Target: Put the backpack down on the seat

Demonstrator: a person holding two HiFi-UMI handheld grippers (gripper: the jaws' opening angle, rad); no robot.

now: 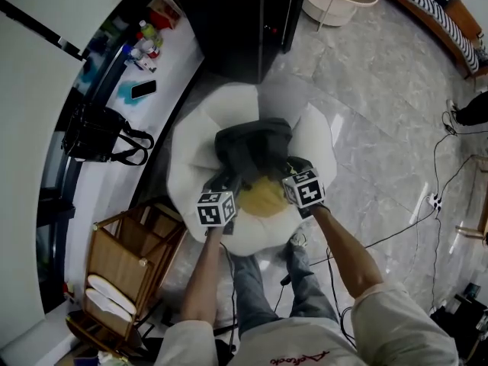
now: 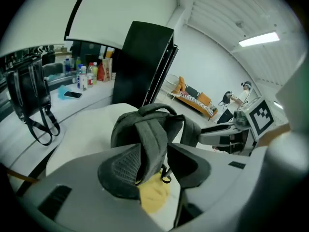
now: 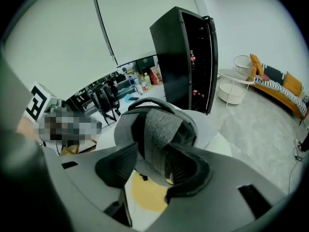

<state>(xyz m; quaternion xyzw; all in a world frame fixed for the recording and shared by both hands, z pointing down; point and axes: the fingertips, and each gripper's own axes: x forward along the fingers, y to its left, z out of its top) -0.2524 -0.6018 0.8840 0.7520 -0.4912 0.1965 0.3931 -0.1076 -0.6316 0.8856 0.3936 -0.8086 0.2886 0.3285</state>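
A dark grey backpack (image 1: 252, 147) rests on a white flower-shaped seat (image 1: 191, 158) with a yellow centre (image 1: 265, 197). My left gripper (image 1: 227, 181) is at the backpack's near left side, my right gripper (image 1: 291, 168) at its near right. In the left gripper view a grey shoulder strap (image 2: 152, 146) runs down between the pads of the left gripper (image 2: 154, 166); the jaws stand apart, with a gap beside the strap. In the right gripper view the other strap (image 3: 157, 134) lies loosely between the jaws of the right gripper (image 3: 152, 164), which are open too.
A tall black cabinet (image 1: 236, 14) stands behind the seat. To the left, a white counter (image 1: 164, 67) carries bottles, a phone and a black handbag (image 1: 99, 136). A wooden rack (image 1: 126, 258) is at the near left. Cables (image 1: 435, 197) cross the marble floor on the right.
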